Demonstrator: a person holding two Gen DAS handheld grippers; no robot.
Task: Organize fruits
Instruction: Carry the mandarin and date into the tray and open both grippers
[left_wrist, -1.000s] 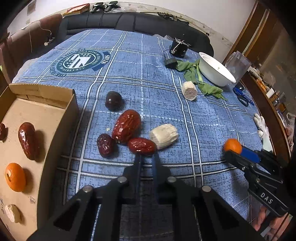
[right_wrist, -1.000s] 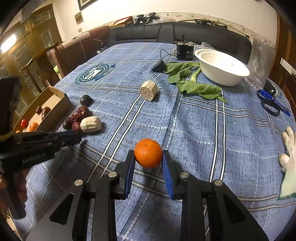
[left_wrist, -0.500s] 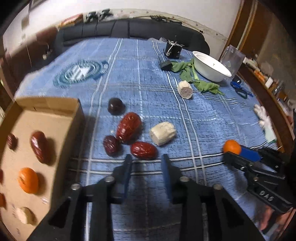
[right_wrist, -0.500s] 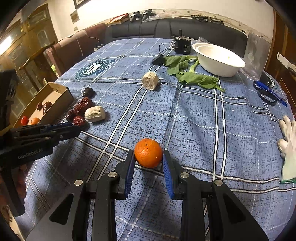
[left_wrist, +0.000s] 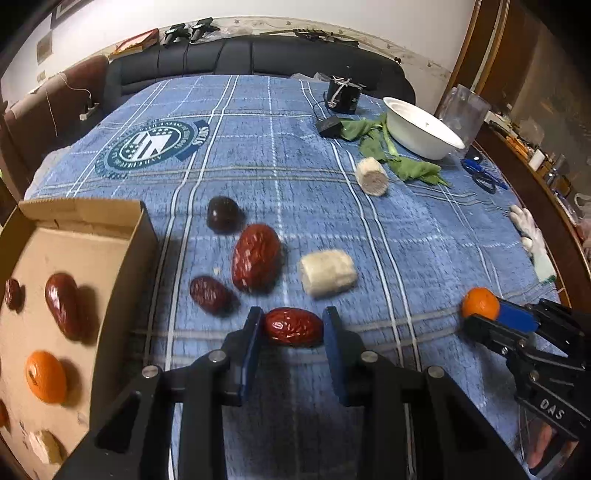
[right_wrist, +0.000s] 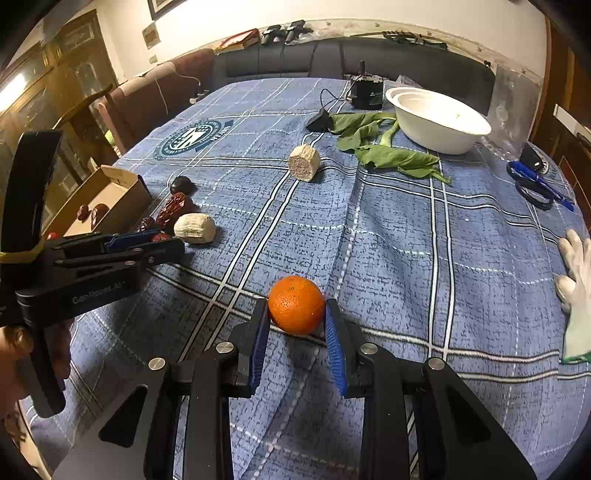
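The left gripper (left_wrist: 291, 332) fingers had just been closing around a glossy red oval date (left_wrist: 293, 327) beside the open cardboard box (left_wrist: 122, 280). The right gripper (right_wrist: 296, 325) was clamped on a round orange tangerine (right_wrist: 296, 304). Boxing both was judged next.

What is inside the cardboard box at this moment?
In the left wrist view, the cardboard box holds two red dates, an orange and a pale chunk. The picture's edge cuts off the box's left part, so anything there is unseen.

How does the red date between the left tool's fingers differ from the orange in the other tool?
The red date is oblong, wrinkled and dark red; the orange is round, dimpled and bright. The date lies lengthwise across the left gripper, whose jaws have just been closing on it; the orange is already clamped by the right gripper. Both sit low over the blue cloth, outside the cardboard box.
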